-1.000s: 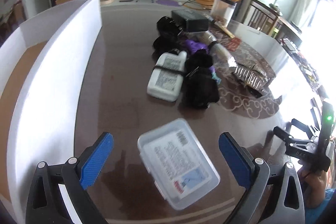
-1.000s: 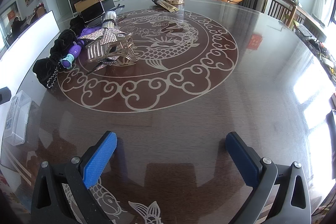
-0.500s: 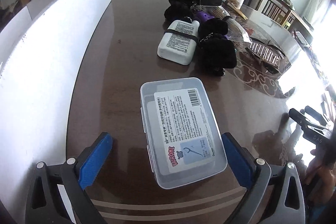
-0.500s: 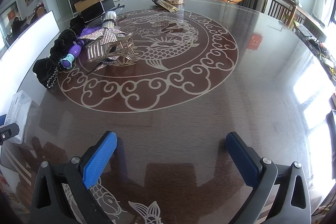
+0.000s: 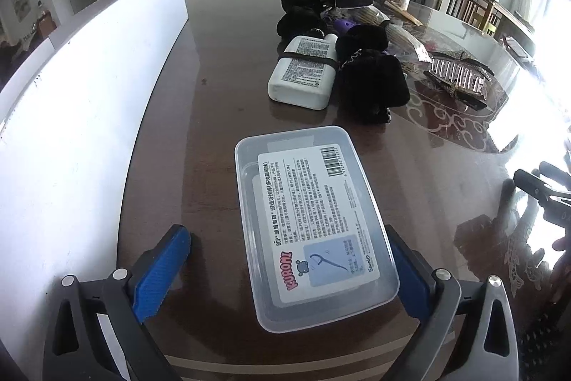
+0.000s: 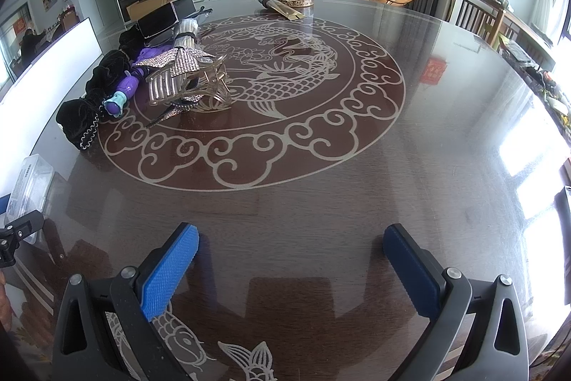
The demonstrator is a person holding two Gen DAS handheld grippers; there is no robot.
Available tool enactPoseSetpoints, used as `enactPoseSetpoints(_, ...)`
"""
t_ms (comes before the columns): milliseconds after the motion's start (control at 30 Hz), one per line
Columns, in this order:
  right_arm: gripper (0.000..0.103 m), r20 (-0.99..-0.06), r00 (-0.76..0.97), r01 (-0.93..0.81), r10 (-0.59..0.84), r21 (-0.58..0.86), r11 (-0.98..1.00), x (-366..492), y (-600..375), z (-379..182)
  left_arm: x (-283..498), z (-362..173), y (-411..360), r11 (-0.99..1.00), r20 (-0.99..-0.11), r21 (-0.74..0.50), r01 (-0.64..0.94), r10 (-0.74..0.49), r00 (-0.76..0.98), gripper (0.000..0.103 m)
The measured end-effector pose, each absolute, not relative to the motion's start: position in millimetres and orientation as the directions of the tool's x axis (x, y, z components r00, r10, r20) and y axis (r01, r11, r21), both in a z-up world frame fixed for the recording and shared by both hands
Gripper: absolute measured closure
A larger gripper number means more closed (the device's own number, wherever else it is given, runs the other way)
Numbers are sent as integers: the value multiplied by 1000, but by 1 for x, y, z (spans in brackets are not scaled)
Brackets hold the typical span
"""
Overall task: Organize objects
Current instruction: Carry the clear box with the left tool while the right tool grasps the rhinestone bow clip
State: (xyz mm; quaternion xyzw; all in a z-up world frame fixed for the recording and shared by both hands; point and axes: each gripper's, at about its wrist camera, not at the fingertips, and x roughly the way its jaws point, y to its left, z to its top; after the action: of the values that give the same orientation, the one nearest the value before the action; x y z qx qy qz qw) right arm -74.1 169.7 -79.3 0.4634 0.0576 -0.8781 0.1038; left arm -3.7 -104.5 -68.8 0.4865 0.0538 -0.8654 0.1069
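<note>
The left tongs (image 5: 285, 270) stand wide open astride the clear plastic floss-pick box (image 5: 314, 224); its near end sits off-centre, against the right pad, so centring before squeezing its long sides seems wise. The box lies flat on the surface (image 5: 214, 102), label up. Far right, the right tongs (image 6: 291, 268) hover open, empty.

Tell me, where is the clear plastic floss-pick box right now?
In the left wrist view, the clear plastic floss-pick box lies on the dark table between the open left gripper, before the white bottle.
</note>
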Motion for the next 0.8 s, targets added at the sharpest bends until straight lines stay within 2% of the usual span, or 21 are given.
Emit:
enactPoseSetpoints(100,0,-854,-495,292,-159,9,-956,-83,164,-77,-6,-67,-108,-975,-868,10,221,-119,-482,0)
enactPoseSetpoints(167,0,-868,-430,332,-249,105,-938,-100,155,-66,-9,-65,-111,-977,-891,10,212,-104,-442,0)
enactPoseSetpoints(233,0,-845,-444,348,-300,145,-926,-119,141,-46,-13,-65,-111,-978,-899,7,209,-97,-426,0)
enactPoseSetpoints(267,0,-830,-461,361,-313,146,-921,-129,131,-35,-9,-63,-114,-979,-894,6,204,-96,-437,7)
enactPoseSetpoints(300,0,-822,-468,375,-324,147,-915,-138,122,-28,-8,-60,-112,-982,-882,6,190,-95,-462,27)
enactPoseSetpoints(333,0,-822,-462,390,-332,148,-909,-149,112,-24,-9,-56,-109,-986,-869,9,168,-91,-487,39)
enactPoseSetpoints(433,0,-873,-383,397,-301,138,-907,-188,84,-37,-13,-55,-109,-988,-866,-5,155,-73,-495,42)
enactPoseSetpoints(467,3,-890,-364,386,-274,124,-914,-196,80,-45,-14,-55,-110,-988,-864,-11,155,-68,-499,42)
enactPoseSetpoints(500,32,-896,-355,375,-266,125,-919,-200,80,-52,-13,-55,-112,-988,-861,-30,155,-53,-506,42)
enactPoseSetpoints(533,54,-897,-344,363,-277,145,-921,-199,82,-56,-12,-54,-113,-986,-856,-60,157,-30,-516,42)
enactPoseSetpoints(800,55,-845,-420,384,-332,166,-908,-106,117,-41,9,-39,-102,-980,-801,-168,106,73,-594,42)
